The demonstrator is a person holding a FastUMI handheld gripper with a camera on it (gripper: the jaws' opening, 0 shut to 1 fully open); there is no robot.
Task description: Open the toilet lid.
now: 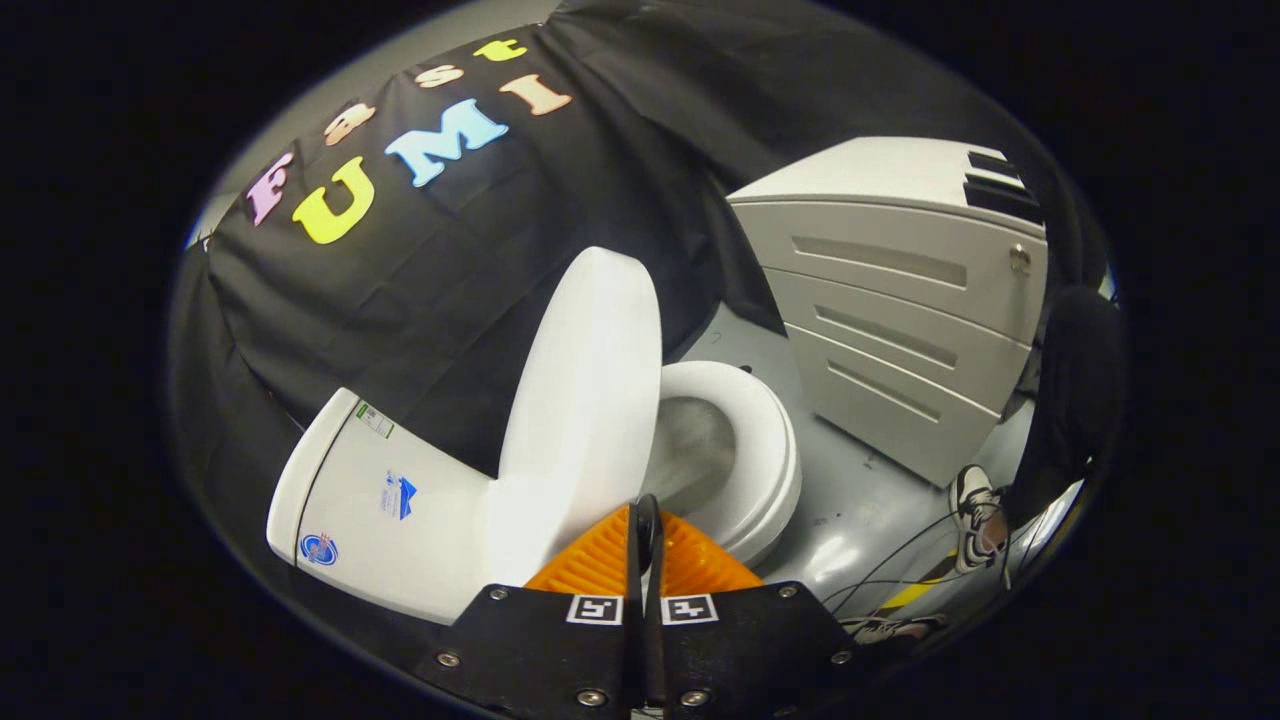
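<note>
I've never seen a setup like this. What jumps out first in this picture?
The white toilet lid grabs the eye: it stands raised, just beyond the tongs, whose two fingers are pressed together with nothing between them. Beside the lid, the seat and bowl lie uncovered. Past the toilet stands a grey drawer cabinet, and a person's sneaker rests on the floor near it.

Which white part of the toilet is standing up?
The lid, raised just beyond the gripper and its closed fingers. The seat lies flat around the bowl; the tank sits behind.

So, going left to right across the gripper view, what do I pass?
Toilet tank → raised toilet lid → toilet seat → grey drawer cabinet → person's shoe. The hand-held gripper fingers are together, holding nothing.
</note>
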